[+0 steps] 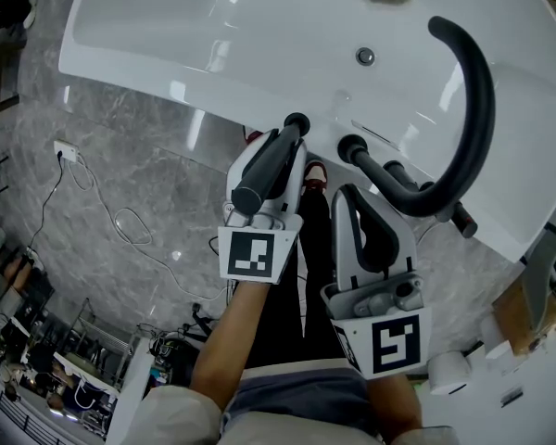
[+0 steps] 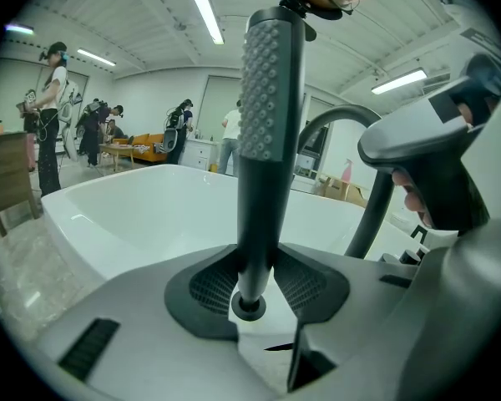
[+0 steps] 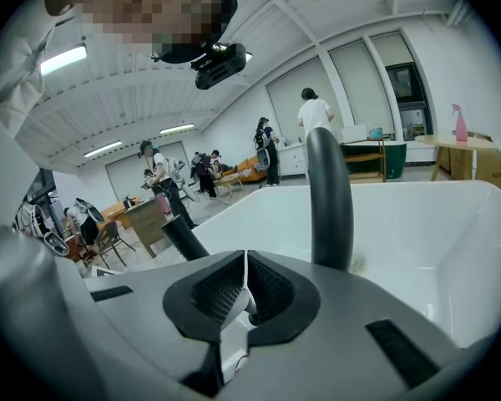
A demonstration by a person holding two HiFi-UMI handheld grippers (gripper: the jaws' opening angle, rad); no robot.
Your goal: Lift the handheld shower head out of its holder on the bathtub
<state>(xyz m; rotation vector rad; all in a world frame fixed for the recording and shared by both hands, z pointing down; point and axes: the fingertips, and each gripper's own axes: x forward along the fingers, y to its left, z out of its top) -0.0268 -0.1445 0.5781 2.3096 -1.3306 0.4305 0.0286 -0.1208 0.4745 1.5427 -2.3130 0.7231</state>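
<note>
**Shower head clamped in left gripper**

Left gripper (image 1: 289, 145) pinches the handheld shower head (image 2: 267, 140) low on its stem, likely for a straight pull, at the bathtub (image 1: 167, 35) rim. Right gripper (image 1: 354, 197) is closed on nothing, parked alongside. Arched spout (image 1: 474, 109) stands beyond.

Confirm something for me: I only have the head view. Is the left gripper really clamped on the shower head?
Observer: Yes. In the left gripper view, the left gripper has its jaws pressed on both sides of the shower head.
Operator: Which way is the spray face turned?
Observer: Its nubbed face points back at that gripper's camera.
Operator: And the right gripper?
Observer: The right gripper has its jaws together, and the black spout rises just behind them.
</note>
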